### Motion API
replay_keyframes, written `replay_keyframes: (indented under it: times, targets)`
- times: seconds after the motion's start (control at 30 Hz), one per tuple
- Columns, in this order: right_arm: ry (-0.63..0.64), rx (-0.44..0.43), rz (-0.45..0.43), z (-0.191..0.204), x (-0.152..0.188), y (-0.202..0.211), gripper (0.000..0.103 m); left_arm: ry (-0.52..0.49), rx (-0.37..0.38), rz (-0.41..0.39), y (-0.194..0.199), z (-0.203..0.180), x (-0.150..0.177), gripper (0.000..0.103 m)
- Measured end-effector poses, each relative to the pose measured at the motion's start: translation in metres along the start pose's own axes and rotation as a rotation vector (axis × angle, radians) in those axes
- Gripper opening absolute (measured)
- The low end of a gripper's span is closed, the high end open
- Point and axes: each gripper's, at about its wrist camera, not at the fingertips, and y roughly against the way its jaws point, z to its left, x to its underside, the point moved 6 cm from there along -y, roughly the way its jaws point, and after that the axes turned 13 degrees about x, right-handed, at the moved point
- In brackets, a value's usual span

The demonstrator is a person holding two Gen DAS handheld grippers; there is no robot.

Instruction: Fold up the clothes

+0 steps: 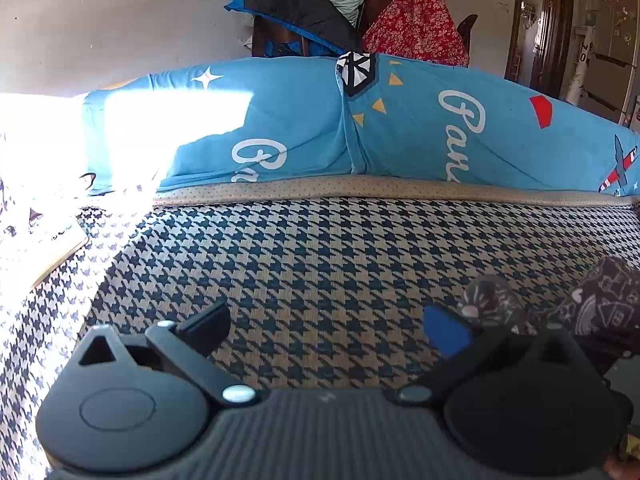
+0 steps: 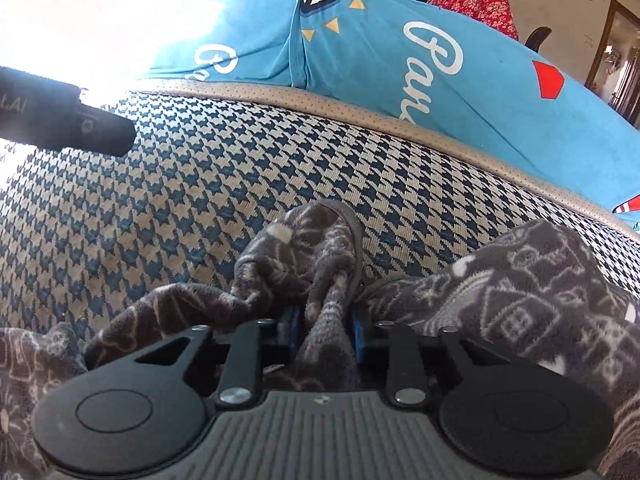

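A dark grey fleece garment (image 2: 520, 292) with pale line drawings lies crumpled on the houndstooth bed cover (image 2: 208, 200). My right gripper (image 2: 324, 324) is shut on a bunched fold of it, the cloth squeezed between the blue pads (image 2: 292, 320). In the left wrist view the same fleece garment (image 1: 600, 300) shows only at the right edge. My left gripper (image 1: 328, 328) hovers over bare cover with its jaws wide apart and nothing between them; one blue pad (image 1: 444, 332) faces in. The black body at the left of the right wrist view looks like the left gripper's handle (image 2: 68, 116).
A blue duvet (image 1: 400, 128) with white lettering is piled along the far side of the bed. Behind it hang a black-and-blue jacket (image 1: 296, 4) and a red floral cloth (image 1: 416, 24). Strong sunlight washes out the left. A doorway (image 1: 540, 28) opens at far right.
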Motion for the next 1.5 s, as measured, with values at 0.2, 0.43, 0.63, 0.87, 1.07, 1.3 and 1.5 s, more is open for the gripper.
replay_keyframes:
  times: [0.2, 0.43, 0.63, 0.87, 1.07, 1.3, 1.5]
  targets:
    - [-0.199, 0.038, -0.103, -0.019, -0.042, 0.006, 0.016, 0.008, -0.021, -0.065, 0.020, 0.013, -0.012, 0.103]
    - [-0.483, 0.076, -0.275, -0.042, -0.108, 0.013, 0.016, 0.088, -0.037, -0.069, 0.024, 0.038, -0.018, 0.103]
    - [-0.613, 0.113, -0.392, -0.045, -0.145, 0.004, 0.016, 0.129, -0.033, -0.042, 0.016, 0.049, -0.019, 0.103]
    - [-0.600, 0.225, -0.295, -0.043, -0.141, -0.029, 0.036, 0.130, -0.031, -0.032, 0.013, 0.049, -0.017, 0.103]
    - [-0.425, 0.143, -0.302, -0.018, -0.136, -0.006, 0.039, 0.146, -0.050, -0.019, 0.011, 0.053, -0.017, 0.103]
    - [-0.186, -0.067, -0.227, 0.041, -0.096, 0.008, 0.039, 0.197, -0.027, 0.011, 0.004, 0.061, -0.017, 0.103]
    - [-0.072, -0.198, -0.144, 0.080, -0.054, 0.024, 0.039, 0.192, -0.014, 0.026, 0.001, 0.061, -0.018, 0.103]
